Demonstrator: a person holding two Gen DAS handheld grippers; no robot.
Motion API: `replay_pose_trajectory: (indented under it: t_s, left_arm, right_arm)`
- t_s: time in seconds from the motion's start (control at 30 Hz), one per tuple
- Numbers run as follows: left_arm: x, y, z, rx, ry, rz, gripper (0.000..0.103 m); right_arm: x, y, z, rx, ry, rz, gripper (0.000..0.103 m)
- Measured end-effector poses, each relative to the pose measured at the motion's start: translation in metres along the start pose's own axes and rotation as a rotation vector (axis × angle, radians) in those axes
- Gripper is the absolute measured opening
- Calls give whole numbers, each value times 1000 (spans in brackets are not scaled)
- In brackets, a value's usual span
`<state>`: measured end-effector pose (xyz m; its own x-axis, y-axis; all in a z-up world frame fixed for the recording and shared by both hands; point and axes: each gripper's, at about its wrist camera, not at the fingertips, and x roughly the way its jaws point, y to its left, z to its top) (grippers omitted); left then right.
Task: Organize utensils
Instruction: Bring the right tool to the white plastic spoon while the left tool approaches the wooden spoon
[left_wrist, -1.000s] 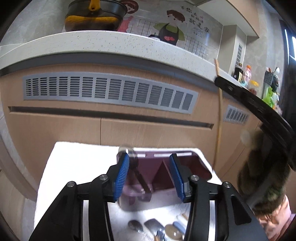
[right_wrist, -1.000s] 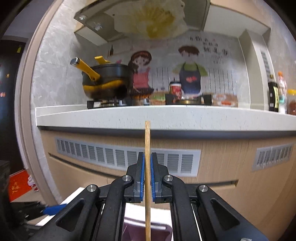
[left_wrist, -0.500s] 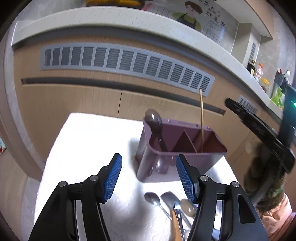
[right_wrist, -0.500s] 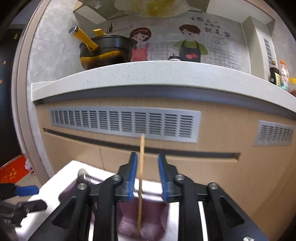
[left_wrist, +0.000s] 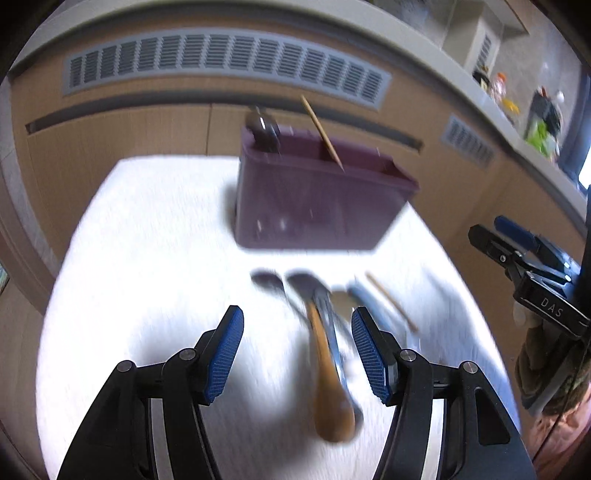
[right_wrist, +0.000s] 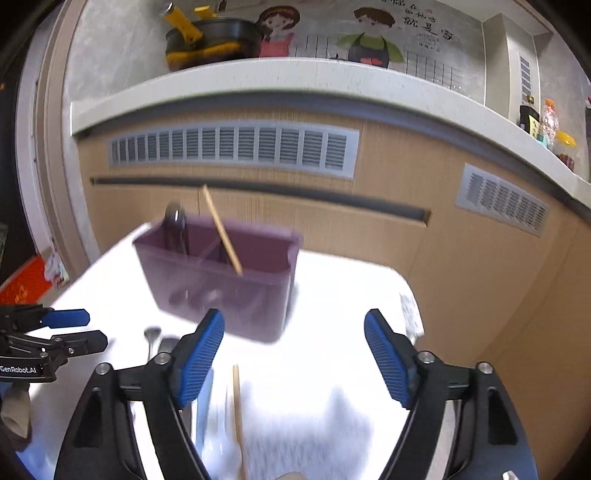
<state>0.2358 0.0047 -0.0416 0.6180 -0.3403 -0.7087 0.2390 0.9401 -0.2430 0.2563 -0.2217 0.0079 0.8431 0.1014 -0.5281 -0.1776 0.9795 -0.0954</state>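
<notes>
Left gripper (left_wrist: 297, 347): jaws wide, empty, above loose utensils (left_wrist: 325, 332).
Right gripper (right_wrist: 293, 354): jaws wide, empty.
Caddy (right_wrist: 221, 284): chopstick (right_wrist: 221, 230) leaning inside.

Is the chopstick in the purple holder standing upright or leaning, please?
Leaning. The chopstick rests inside the purple holder, its top tilted left in both views; nothing grips it.
</notes>
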Motion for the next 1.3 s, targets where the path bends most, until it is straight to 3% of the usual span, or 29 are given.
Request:
replay_pose_trajectory:
  t_s: [0.27,0.47,0.53,0.6,0.7,0.77,1.03,1.17,1.23,1.3]
  left_arm:
    - [-3,-28,-47,83,50,30,62]
    - [0,-35,-61,92,29,86,60]
    - [5,-36,-61,84,37,94,58]
    - [11,-36,-59,87,47,115,48]
    - [14,-40,-58,108,49,125,43]
    - [12,-45,-58,135,32,131,31]
    - [-36,-38,-28,136,-147,170,30]
    - [-55,-29,-13,110,-209,169,28]
    - [-59,-26,-11,110,-230,180,14]
    - [-60,-21,-8,103,-236,182,11]
  right_arm:
    - [-22,9,-49,-60,49,-75,87]
    - [-29,3,-72,-22,98,-91,94]
    - [-33,0,-80,5,105,-99,97]
    - [-35,-4,-85,32,105,-107,102]
    - [-37,-6,-91,53,108,-114,102]
    - [-36,-7,-92,64,111,-114,102]
    - [-38,-3,-88,33,115,-85,102]
    - [-35,0,-83,51,138,-28,102]
    - [-34,3,-78,58,143,-11,102]
    - [-33,10,-72,53,138,12,102]
